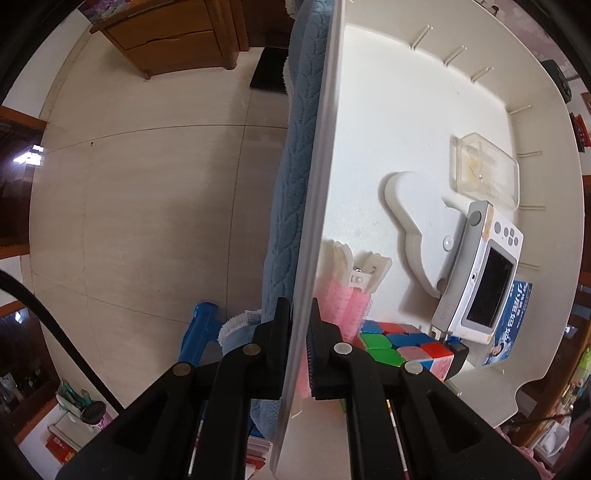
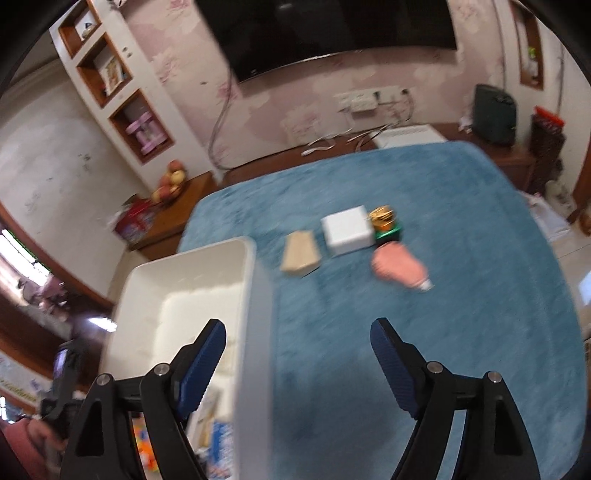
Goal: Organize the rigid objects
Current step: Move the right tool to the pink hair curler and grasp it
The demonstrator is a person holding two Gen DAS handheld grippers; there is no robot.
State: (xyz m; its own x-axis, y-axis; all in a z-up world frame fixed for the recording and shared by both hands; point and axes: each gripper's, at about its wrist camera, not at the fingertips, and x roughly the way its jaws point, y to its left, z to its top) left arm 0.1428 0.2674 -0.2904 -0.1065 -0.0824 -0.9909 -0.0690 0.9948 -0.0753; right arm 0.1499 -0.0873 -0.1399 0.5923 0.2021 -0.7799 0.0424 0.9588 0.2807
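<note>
My left gripper (image 1: 298,332) is shut on the wall of a white bin (image 1: 317,192), one finger outside, one inside. Inside the bin lie a colourful puzzle cube (image 1: 399,343), pink hair rollers (image 1: 347,306), a white handheld game device (image 1: 480,273), a clear plastic box (image 1: 484,168), a white cloud-shaped piece (image 1: 413,225) and a blue packet (image 1: 511,325). My right gripper (image 2: 299,362) is open and empty, straddling the bin's wall (image 2: 256,332). On the blue cloth (image 2: 443,258) beyond lie a wooden block (image 2: 301,254), a white box (image 2: 347,230), a gold and green item (image 2: 386,221) and a pink tube (image 2: 400,271).
The blue cloth covers a table; its edge hangs beside the bin (image 1: 291,184). A tiled floor (image 1: 147,203) and a wooden cabinet (image 1: 173,37) lie beyond. A television (image 2: 332,33), shelves (image 2: 110,77) and a wooden sideboard (image 2: 491,151) stand behind the table.
</note>
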